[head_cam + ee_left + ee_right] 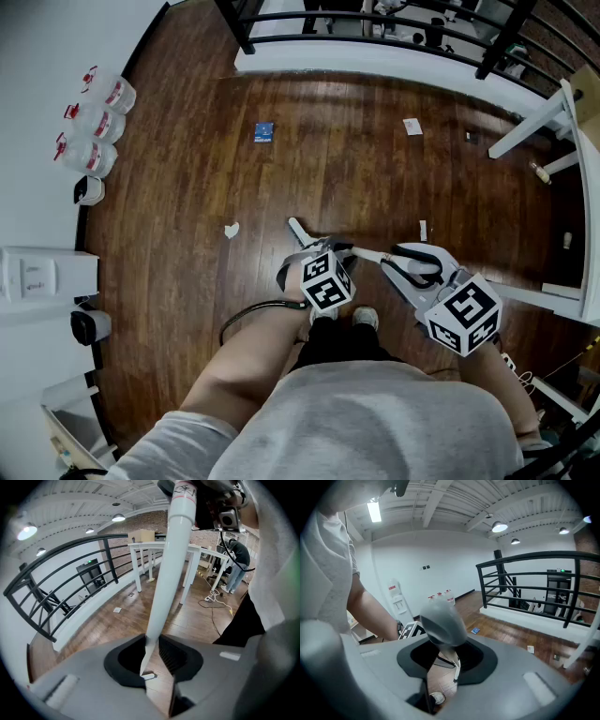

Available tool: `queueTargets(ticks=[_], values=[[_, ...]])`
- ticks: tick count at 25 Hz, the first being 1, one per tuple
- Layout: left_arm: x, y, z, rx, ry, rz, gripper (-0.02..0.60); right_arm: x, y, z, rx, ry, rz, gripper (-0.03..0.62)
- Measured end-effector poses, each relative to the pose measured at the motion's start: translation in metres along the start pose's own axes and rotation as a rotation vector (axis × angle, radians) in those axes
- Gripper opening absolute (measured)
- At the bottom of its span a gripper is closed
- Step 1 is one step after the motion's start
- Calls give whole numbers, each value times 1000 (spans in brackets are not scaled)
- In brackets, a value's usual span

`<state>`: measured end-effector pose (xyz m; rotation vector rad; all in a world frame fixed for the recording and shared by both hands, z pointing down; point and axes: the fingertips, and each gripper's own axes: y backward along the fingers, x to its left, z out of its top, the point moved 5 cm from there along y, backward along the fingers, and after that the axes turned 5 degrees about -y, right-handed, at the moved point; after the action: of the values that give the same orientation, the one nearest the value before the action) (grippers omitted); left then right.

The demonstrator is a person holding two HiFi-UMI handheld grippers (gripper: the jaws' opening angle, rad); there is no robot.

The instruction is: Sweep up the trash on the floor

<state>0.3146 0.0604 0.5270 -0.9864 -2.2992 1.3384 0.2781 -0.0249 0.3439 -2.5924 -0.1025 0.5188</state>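
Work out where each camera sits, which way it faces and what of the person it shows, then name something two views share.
Left gripper view: on the left tongs, looking up the clamped white pole towards the railing; shirt at right.
Right gripper view: on the right tongs, shut on the grey handle end, facing the white wall; arm at left.
Head view: on the head, steeply down at the wooden floor; arms, shirt, shoes.
Shared: blue scrap, head and right gripper views.

Dark wooden plank floor [328, 178], viewed from above. Scattered on it were a blue packet [263, 132], a flat white paper scrap [412, 126], a crumpled white scrap [232, 230] and a small white strip [423, 230]. Three clear jugs [98, 124] sat in a row beside the left wall.
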Motion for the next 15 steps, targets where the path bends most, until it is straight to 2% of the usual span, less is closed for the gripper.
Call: queueTargets(ticks=[4, 8, 15], values=[[1, 7, -5, -5, 34, 59, 71, 5, -4, 4, 1, 35, 42, 107], [-1, 22, -19, 2, 92, 122, 67, 21, -16, 13, 21, 105, 119, 107], [15, 59, -86, 4, 253, 238, 69, 61, -84, 36, 36, 182, 279, 109]])
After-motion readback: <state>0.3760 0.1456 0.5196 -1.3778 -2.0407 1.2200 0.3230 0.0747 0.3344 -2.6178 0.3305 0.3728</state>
